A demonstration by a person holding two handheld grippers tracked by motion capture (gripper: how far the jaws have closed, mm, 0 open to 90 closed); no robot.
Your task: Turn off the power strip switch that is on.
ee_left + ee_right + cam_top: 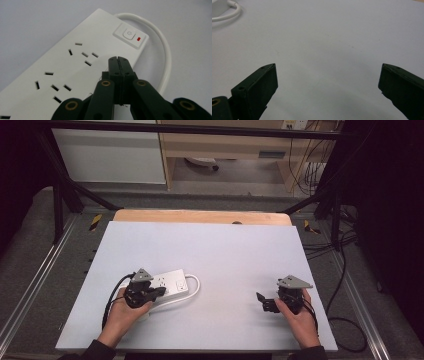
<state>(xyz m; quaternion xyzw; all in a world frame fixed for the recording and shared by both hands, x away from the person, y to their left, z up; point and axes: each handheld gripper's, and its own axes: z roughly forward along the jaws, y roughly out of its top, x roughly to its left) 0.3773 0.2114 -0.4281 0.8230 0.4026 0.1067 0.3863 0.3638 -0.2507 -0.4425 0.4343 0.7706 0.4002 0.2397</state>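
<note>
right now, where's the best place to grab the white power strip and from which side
Probably across its narrow width, mid-body, coming from above. The power strip lies flat on the table, long and slim, so both long edges are exposed. Avoid the switch end, where the cord loops out. The left claw, shut, sits just above it.

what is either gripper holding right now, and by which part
Nothing is held. The left gripper is shut and empty above the power strip; the right gripper is open over the bare table.
</note>
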